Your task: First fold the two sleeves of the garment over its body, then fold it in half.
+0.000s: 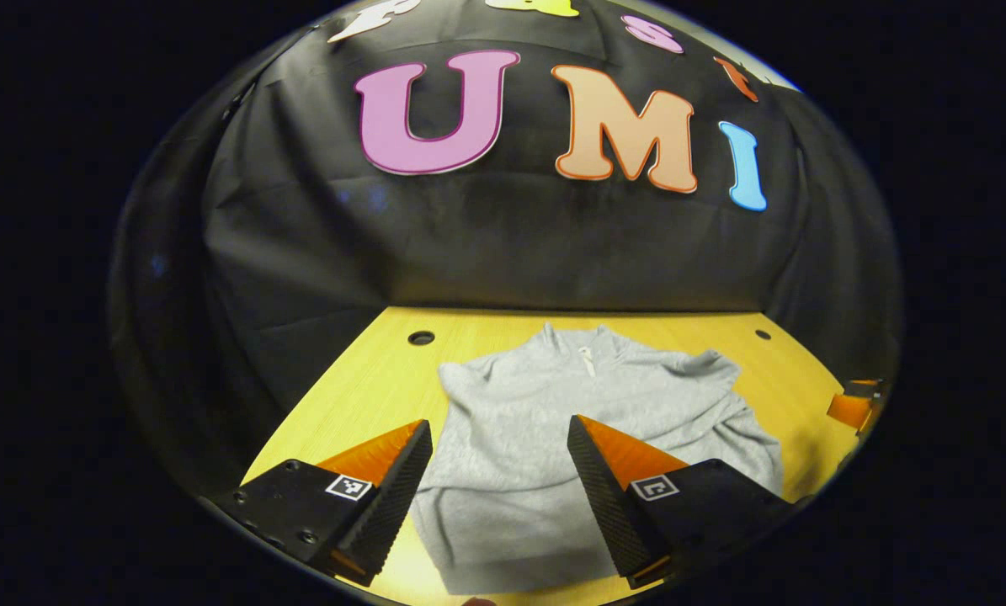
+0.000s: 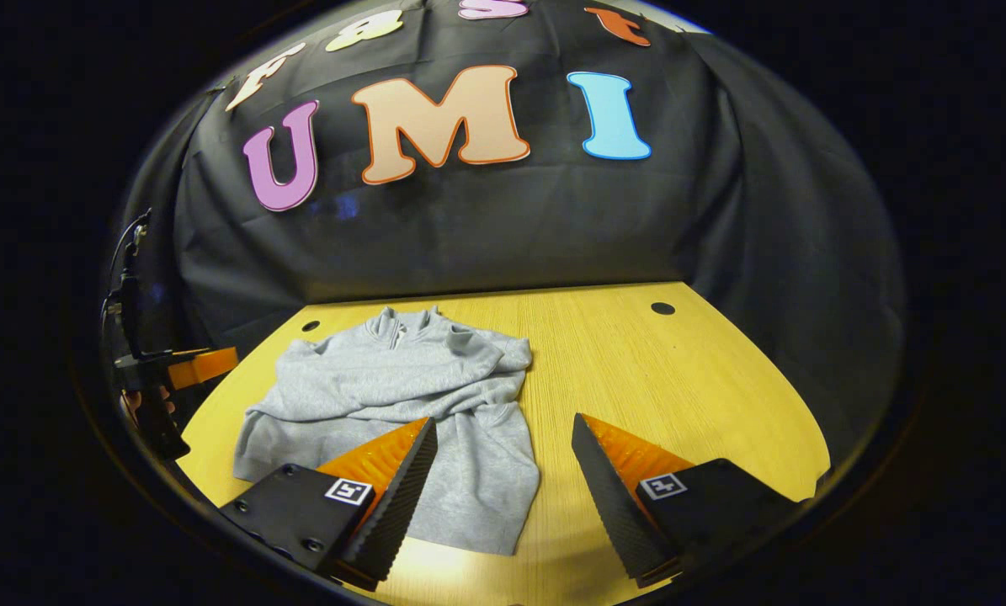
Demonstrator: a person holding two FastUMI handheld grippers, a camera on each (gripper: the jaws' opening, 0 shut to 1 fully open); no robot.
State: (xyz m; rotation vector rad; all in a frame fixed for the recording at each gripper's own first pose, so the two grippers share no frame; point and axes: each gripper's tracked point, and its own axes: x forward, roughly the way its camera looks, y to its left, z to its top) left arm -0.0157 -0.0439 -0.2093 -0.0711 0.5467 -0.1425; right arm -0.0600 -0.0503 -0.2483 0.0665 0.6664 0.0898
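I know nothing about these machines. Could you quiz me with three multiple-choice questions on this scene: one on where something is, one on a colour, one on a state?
1. Where does the sweater lie?
A. on the wooden table
B. on the floor
C. hanging on the wall

2. What colour is the sweater?
A. red
B. light grey
C. dark blue

3. How do the fingers of the right gripper stand?
A. clamped on a sleeve
B. apart, holding nothing
C. closed on the collar

Answers:
1 A, it is spread on the yellow wood.
2 B, the fabric is pale grey in both views.
3 B, a wide gap shows between the fingers, with nothing gripped.
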